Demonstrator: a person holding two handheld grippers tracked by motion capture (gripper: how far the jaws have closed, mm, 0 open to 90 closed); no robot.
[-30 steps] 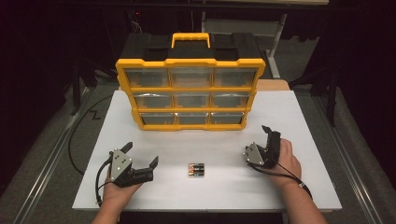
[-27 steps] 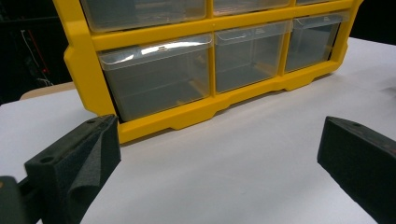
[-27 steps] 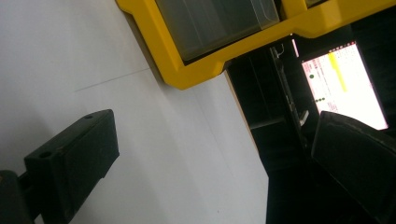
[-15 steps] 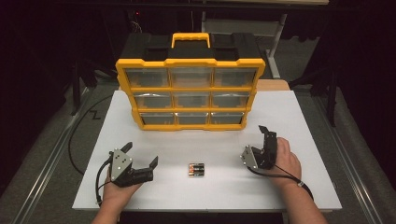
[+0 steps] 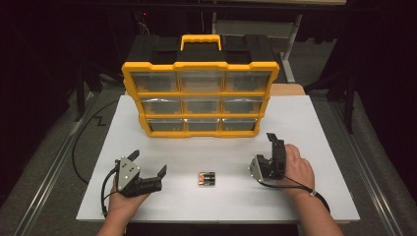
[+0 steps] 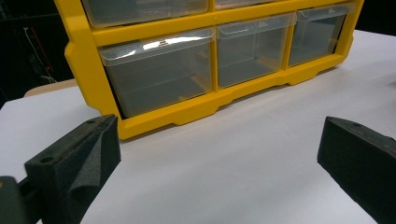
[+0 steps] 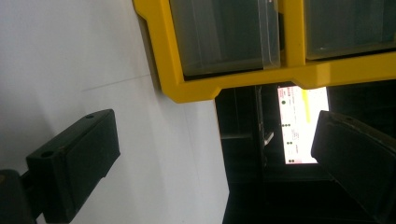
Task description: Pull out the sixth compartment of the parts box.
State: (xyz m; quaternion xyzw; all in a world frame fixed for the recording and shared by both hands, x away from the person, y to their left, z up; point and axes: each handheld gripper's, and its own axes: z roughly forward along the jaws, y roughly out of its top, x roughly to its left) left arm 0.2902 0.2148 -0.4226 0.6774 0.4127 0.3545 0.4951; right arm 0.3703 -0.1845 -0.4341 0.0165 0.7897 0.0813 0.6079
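A yellow organizer (image 5: 200, 125) with several clear drawers and a black back stands upright at the table's far middle. A small pack of batteries (image 5: 207, 178) lies on the white tabletop (image 5: 295, 123) near the front, between both hands. My left gripper (image 5: 147, 163) rests at the front left, open, with nothing between its jaws (image 6: 217, 154); it faces the organizer's bottom-left drawer (image 6: 159, 74). My right gripper (image 5: 264, 150) is at the front right, rolled on its side and open (image 7: 215, 154). It looks at the organizer's lower corner (image 7: 187, 88).
The table's right edge crosses the right gripper view, with dark floor beyond it. A black cable (image 5: 86, 132) trails off the table's left side. A wooden surface (image 5: 290, 90) shows behind the organizer's right end.
My right gripper has drifted slightly left, toward the batteries. The left gripper and the batteries have stayed put.
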